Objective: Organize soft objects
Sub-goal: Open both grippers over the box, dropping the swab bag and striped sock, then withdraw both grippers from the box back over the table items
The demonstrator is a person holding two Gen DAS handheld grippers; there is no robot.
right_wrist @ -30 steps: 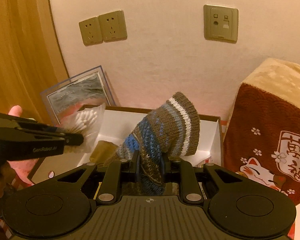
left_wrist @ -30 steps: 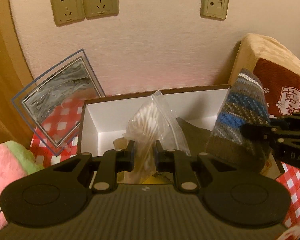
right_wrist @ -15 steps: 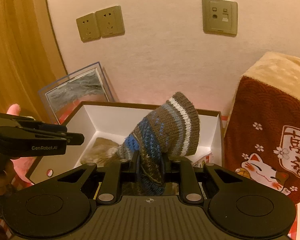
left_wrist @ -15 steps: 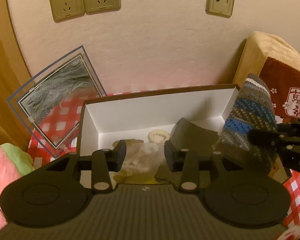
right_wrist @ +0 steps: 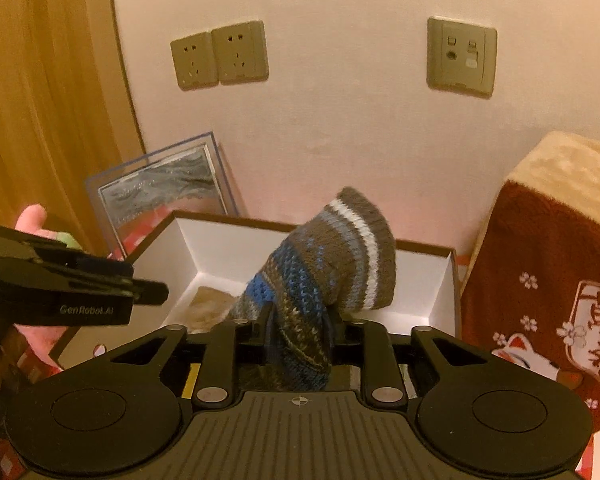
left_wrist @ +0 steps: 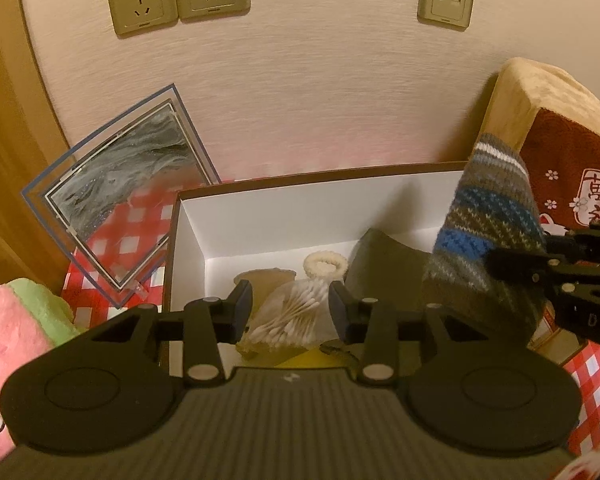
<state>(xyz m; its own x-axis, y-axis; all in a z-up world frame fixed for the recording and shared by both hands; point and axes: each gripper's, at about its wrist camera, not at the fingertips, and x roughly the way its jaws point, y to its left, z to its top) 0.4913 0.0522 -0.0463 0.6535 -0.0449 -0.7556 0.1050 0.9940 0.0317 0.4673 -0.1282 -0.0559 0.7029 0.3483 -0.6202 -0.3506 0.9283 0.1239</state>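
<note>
A brown box with a white inside stands against the wall. Inside lie a clear bag of cotton swabs, a cream hair tie and a dark cloth. My left gripper hangs open over the box's front, with the swab bag lying below and between its fingers. My right gripper is shut on a striped knitted sock, held above the right part of the box. The same sock shows at the right of the left wrist view.
A clear picture frame leans on the wall left of the box, over a red checked cloth. A pink and green plush lies at the left. A red and tan plush cushion stands right of the box.
My left gripper has opened and let go of the swab bag, which dropped into the box. The right gripper keeps holding the sock over the box, nearly unmoved.
</note>
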